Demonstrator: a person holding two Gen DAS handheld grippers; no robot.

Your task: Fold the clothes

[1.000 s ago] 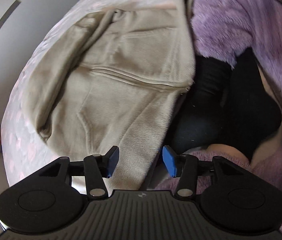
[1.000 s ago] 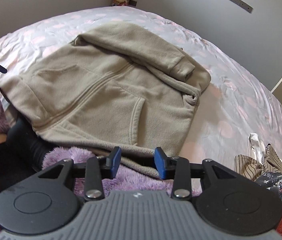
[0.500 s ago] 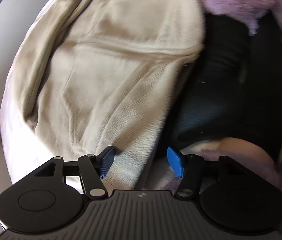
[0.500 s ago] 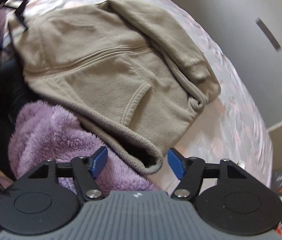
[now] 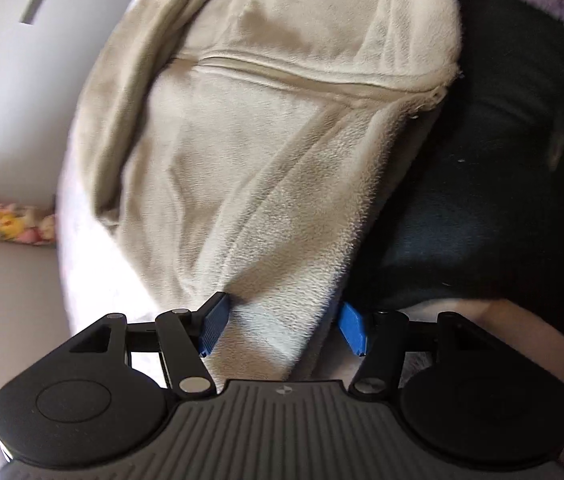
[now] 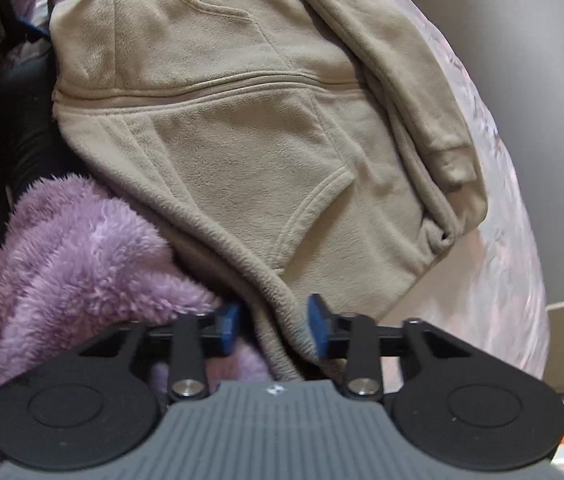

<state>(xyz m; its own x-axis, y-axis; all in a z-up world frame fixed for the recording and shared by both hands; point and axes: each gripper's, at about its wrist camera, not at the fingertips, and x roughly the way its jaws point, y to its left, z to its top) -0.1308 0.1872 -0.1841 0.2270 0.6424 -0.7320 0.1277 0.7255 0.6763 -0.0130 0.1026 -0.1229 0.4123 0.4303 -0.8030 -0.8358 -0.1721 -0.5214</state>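
Grey walls [image 6: 522,40] round a bed under a pale sheet [image 6: 494,240] with faint pink blotches. Far off against the wall in the left wrist view, a blurred row of soft toys [image 5: 5,220].

Spread flat over the sheet, front side up: beige fleece jacket [image 6: 265,120], its zip line [image 6: 201,88] running left to right across the middle. Right sleeve folded in over the body, cuff [image 6: 450,160] resting near the right edge. On the near half, one slanted pocket [image 6: 282,168] lying flat against the body, its mouth curving down on the right; inside hidden, contents impossible to tell.

Near hem hanging off the bed's edge toward both cameras. Just beside it on the near left, a fluffy purple garment [image 6: 81,248], touching the hem; beyond that, dark clothing [image 5: 482,200] on the person.

Right gripper [image 6: 273,324]: blue pads astride the near hem's rolled edge, jaws just been closing. Right pad against the fleece, a dark sliver of gap beside the left pad, so not yet pinching.

Left gripper [image 5: 282,326]: low over the same jacket [image 5: 261,140] at its other near corner, jaws just been opening and now standing wide. A band of hem between the pads, reaching about to each one, no squeeze visible in the cloth.
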